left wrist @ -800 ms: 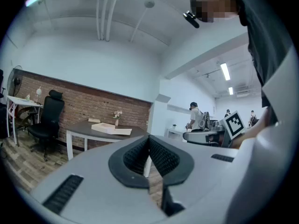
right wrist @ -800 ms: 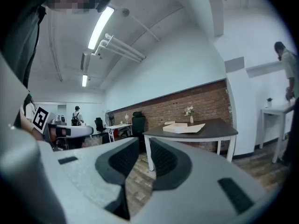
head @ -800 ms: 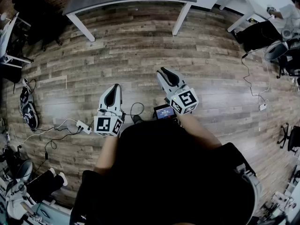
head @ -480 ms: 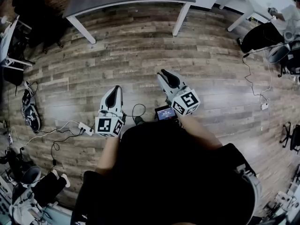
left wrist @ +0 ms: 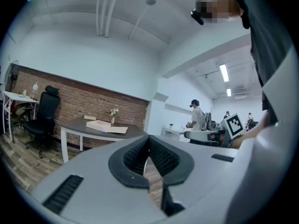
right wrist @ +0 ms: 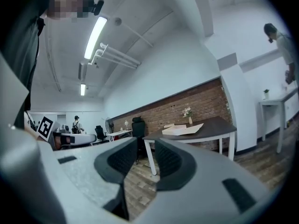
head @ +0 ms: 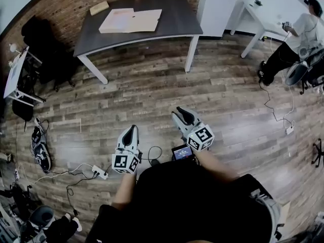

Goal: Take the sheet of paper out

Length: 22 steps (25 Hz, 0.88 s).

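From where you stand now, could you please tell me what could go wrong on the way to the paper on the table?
The power strip lies on the floor by your feet, so a step could catch it. The paper stack sits on the far table near a small vase, which a wide reach might knock. The left gripper has its jaws together, so it must open first.

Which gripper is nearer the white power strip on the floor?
Left. In the head view the left gripper sits just up and right of the power strip; the right gripper is farther right, past the left one.
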{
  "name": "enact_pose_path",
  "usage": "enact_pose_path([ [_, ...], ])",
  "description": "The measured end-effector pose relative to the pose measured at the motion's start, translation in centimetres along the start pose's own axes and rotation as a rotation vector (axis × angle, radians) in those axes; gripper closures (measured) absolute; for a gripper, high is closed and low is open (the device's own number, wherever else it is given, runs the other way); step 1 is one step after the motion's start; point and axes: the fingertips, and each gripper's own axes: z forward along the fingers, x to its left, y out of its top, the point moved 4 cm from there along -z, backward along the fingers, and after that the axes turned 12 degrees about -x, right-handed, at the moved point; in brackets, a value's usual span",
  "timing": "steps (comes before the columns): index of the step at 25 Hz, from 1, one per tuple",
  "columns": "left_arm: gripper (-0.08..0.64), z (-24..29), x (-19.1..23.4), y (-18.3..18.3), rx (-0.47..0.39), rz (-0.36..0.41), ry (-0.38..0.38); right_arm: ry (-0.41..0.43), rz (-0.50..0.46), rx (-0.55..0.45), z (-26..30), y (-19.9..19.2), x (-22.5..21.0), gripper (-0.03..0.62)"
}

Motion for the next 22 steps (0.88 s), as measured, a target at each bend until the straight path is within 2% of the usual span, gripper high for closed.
enact_pose_path([
  [6,0.565,2.4,-2.1,0.4,-0.013,0.025,-0.015,-0.009,0.003,-0.02,-2.0,1.6,-3.1,0.489],
  [15,0.565,4.9,-4.5,-0.4,-0.013,0.051,-0.002,-0.001,0.079,-0.037,-4.7,2.3,-7.1,0.489],
  [22,0.565,5.7,-3.3,-1.0,0.007,0.046,0.028,-0.027,0.127,-0.031,-3.9,1.5,-9.2,0.489],
])
